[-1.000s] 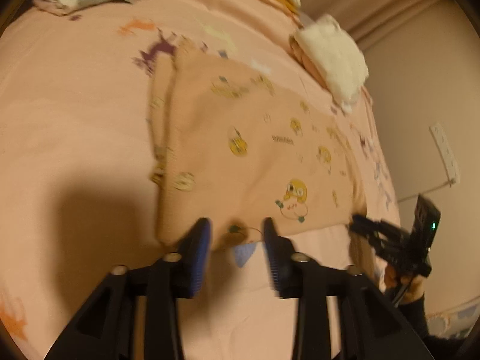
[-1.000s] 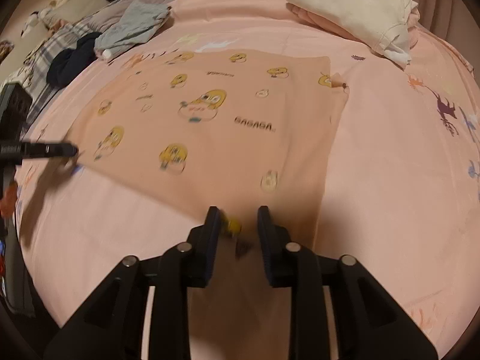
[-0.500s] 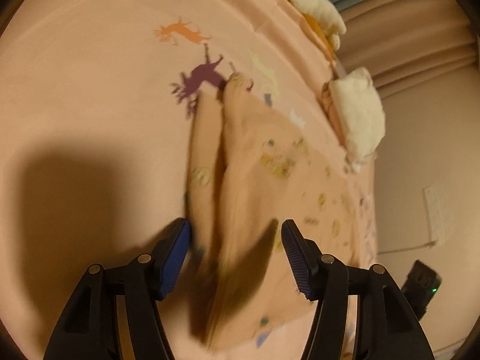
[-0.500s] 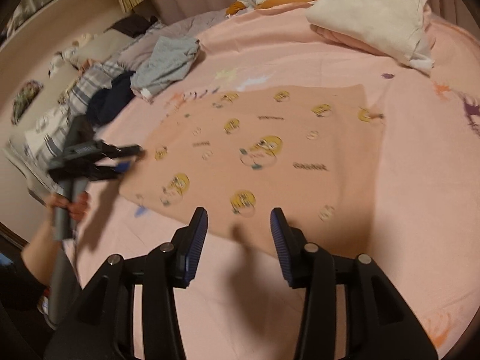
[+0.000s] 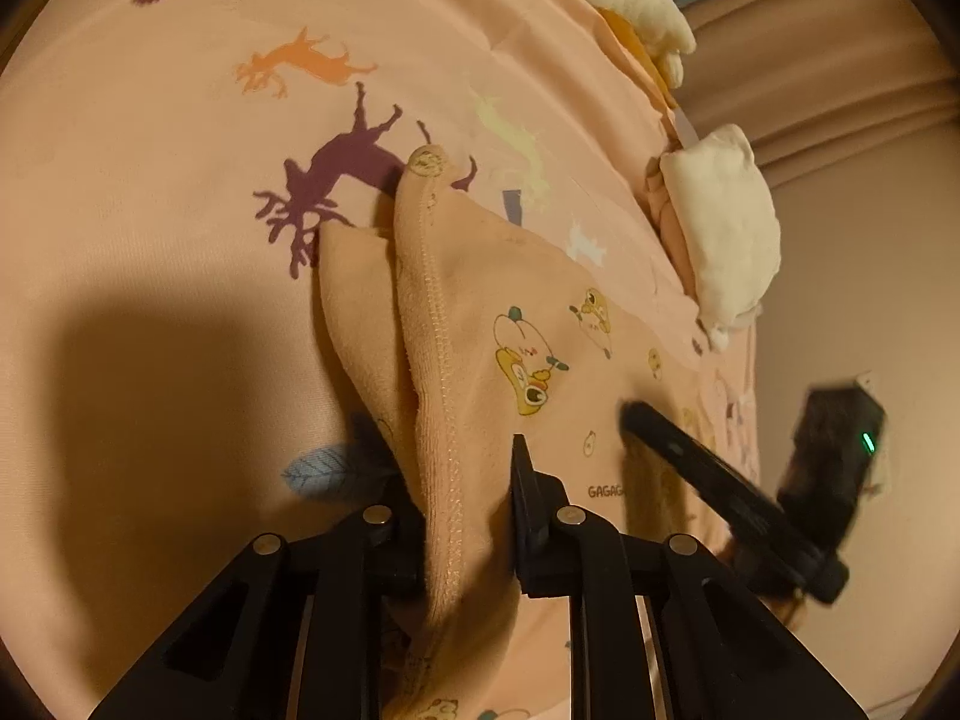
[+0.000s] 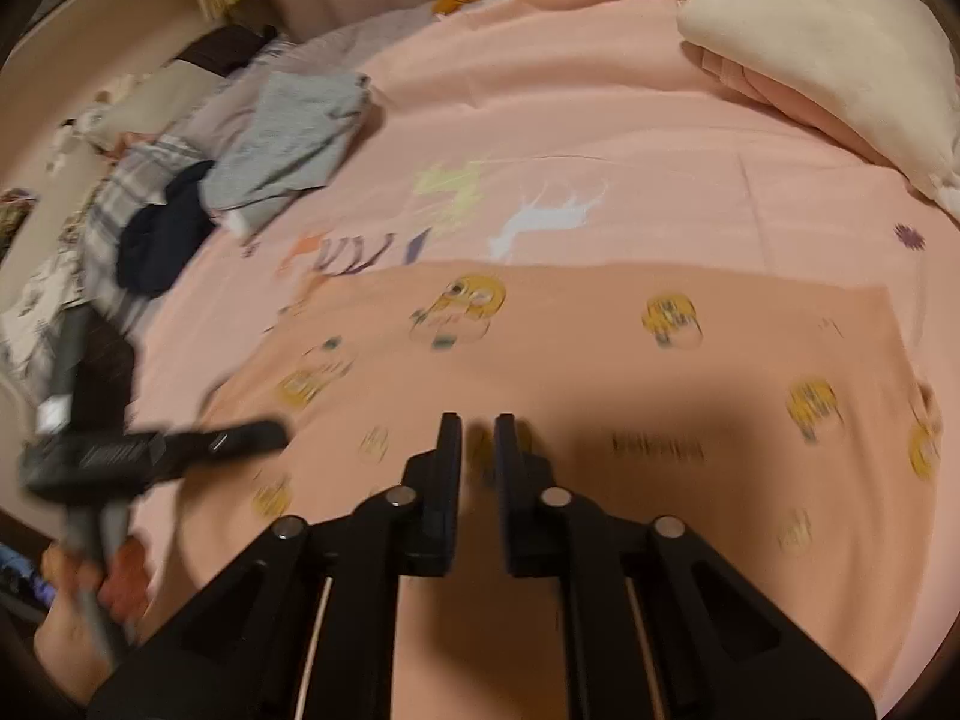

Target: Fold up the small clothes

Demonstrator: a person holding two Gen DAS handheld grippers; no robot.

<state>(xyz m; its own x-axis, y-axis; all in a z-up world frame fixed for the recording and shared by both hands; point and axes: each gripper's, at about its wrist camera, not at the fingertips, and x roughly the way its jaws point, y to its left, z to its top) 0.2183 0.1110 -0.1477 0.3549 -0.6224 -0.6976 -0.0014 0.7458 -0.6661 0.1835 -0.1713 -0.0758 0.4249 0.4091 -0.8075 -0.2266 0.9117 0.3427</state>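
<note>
Two tools, one peach garment, one bedsheet

A peach cotton garment printed with yellow cartoon ducks lies folded on the bed, its stitched edge lifted.

"GAGAG" — the only legible print, partly cut off — on the peach garment

Dim warm light, heavy tool shadows, fisheye-dark corners, right view motion-blurred.
</note>
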